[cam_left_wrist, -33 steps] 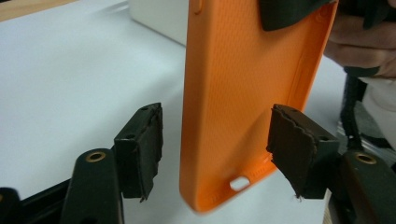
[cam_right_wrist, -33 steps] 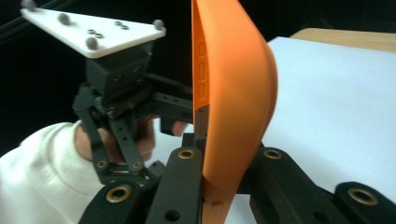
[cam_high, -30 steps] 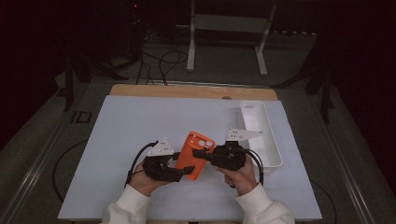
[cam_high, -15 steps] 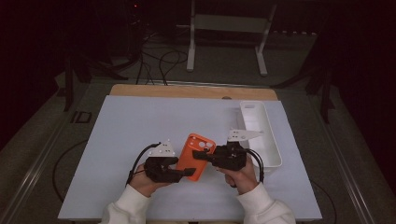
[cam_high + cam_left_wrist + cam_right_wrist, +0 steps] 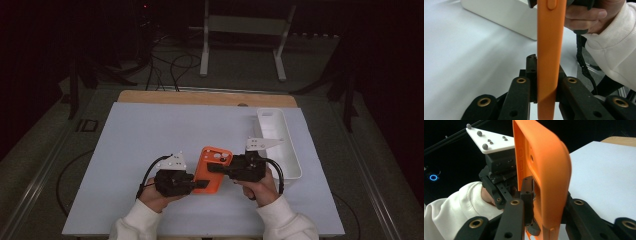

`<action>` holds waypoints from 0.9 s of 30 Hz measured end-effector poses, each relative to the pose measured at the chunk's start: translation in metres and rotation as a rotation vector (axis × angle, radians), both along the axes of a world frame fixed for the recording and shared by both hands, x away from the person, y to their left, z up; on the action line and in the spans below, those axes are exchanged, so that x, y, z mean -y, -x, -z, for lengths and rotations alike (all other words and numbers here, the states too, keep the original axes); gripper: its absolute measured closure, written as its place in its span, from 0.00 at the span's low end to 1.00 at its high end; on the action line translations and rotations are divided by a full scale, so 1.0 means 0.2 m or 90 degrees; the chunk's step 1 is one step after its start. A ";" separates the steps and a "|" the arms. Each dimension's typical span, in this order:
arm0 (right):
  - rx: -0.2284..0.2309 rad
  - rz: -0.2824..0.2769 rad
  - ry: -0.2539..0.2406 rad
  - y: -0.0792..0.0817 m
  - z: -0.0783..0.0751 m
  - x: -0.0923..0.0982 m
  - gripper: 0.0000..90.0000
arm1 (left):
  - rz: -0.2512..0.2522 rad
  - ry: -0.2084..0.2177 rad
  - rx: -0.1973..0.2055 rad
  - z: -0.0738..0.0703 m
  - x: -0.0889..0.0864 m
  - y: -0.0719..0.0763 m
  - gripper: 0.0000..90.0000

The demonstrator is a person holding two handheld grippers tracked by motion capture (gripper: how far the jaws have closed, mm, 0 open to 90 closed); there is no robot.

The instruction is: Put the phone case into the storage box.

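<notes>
Orange soft-plastic phone case (image 5: pixel 212 169) is held up off the pale blue-white table sheet (image 5: pixel 150 140), near-centre of the table, between both tools, camera cutout at its far end. Left gripper (image 5: pixel 199 185) has it by the near left edge: in the left gripper view the case (image 5: pixel 549 62) runs edge-on straight up between the black jaws, both pads pressed flat on its faces, so clamped; those jaws have just been closing onto it. Right gripper (image 5: pixel 219 169) comes in from the right and has the case around mid-height. In the right gripper view the case (image 5: pixel 544 170) stands upright with its hollow inside facing left, one jaw inside the shell, the other on the outer back, wall between them. These jaws have just been opening a little; contact looks light but the pads are on the wall as far as I can tell. Both hands in white knit sleeves (image 5: pixel 280 220) at the near edge. White rectangular plastic tray (image 5: pixel 287 150) lies lengthwise just right of the right gripper, near the right side of the sheet. Bare wooden table strip (image 5: pixel 200 97) along the far edge, white metal stand legs (image 5: pixel 205 45) on the floor beyond, in the dark.
</notes>
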State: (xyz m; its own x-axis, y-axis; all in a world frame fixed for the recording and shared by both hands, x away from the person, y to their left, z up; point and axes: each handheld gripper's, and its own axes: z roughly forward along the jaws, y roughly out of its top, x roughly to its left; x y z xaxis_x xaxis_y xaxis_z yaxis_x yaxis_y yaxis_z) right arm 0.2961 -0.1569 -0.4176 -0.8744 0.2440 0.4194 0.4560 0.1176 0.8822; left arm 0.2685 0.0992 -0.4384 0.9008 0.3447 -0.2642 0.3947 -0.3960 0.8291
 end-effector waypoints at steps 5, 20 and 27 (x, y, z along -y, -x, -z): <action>0.001 0.000 -0.001 0.00 0.00 -0.01 0.79 | 0.001 0.000 0.009 0.00 0.00 0.00 0.95; 0.022 0.018 0.017 0.01 0.00 -0.02 0.70 | -0.017 -0.007 0.027 0.01 0.00 0.02 0.95; 0.030 0.037 0.029 0.02 0.00 -0.04 0.63 | -0.029 -0.005 0.038 0.01 -0.01 0.02 0.95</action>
